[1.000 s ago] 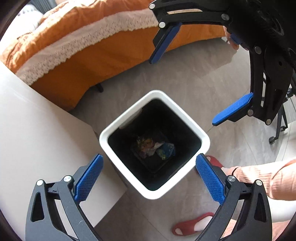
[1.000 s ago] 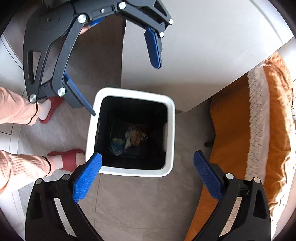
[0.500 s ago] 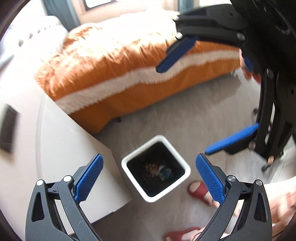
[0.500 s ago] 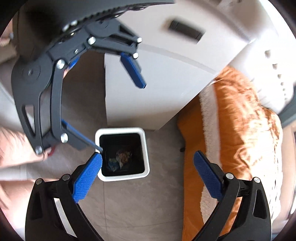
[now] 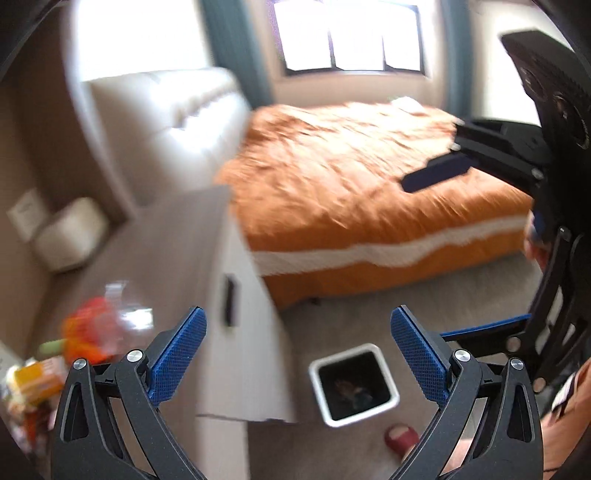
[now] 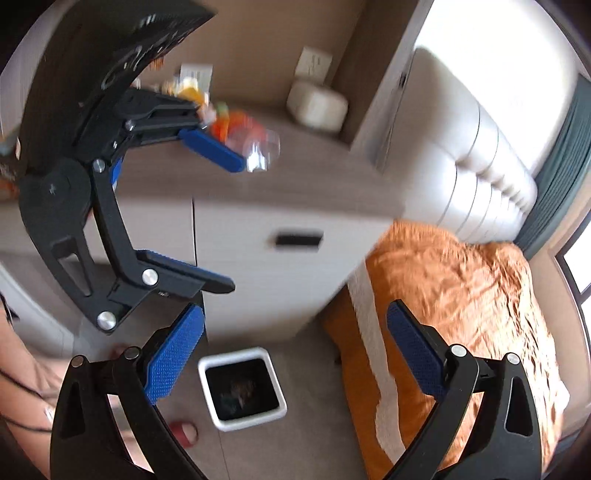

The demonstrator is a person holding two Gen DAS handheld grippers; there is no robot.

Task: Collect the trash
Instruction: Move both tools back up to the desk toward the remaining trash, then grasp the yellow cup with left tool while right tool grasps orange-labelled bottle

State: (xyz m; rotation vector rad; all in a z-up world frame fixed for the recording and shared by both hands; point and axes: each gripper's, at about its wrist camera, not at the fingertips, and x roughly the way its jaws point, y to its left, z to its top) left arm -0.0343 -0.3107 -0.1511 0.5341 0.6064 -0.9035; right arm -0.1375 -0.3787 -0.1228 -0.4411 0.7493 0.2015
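Left gripper (image 5: 298, 354) is seen at 6 o'clock in the left wrist view, blue pads spread wide, nothing held between them. Right gripper (image 6: 295, 354) is likewise seen at 6 o'clock in its own view, jaws spread apart and empty. Each gripper is also caught by the other camera: the right one at 3 o'clock in the left wrist view, the left one at 10 o'clock in the right wrist view, both parted there too. White square trash bin (image 5: 354, 384) is placed on the grey floor (image 5: 424, 291) below and between the pads, at 5 o'clock in the left view and at 6 o'clock (image 6: 242, 387) in the right view; crumpled trash (image 5: 351, 391) is seen lying at its dark bottom, detail blurred. A red slipper (image 5: 400, 439) is noted just beside the bin at 5 o'clock. A white cabinet (image 6: 273, 266) with a dark slot handle (image 6: 298, 240) is found next to the bin, on the side away from the slipper. On its wood-tone top, remaining trash is piled: orange wrappers and a clear plastic piece (image 6: 255, 144) at 11 o'clock in the right view, at 8 o'clock (image 5: 96, 328) in the left view, blurred by motion. A cream box (image 6: 317, 105) is set further back on that top. Beyond, a bed with orange cover (image 5: 362, 177) and padded cream headboard (image 5: 166, 122) is seen, and a bright window (image 5: 349, 35) at 12 o'clock.
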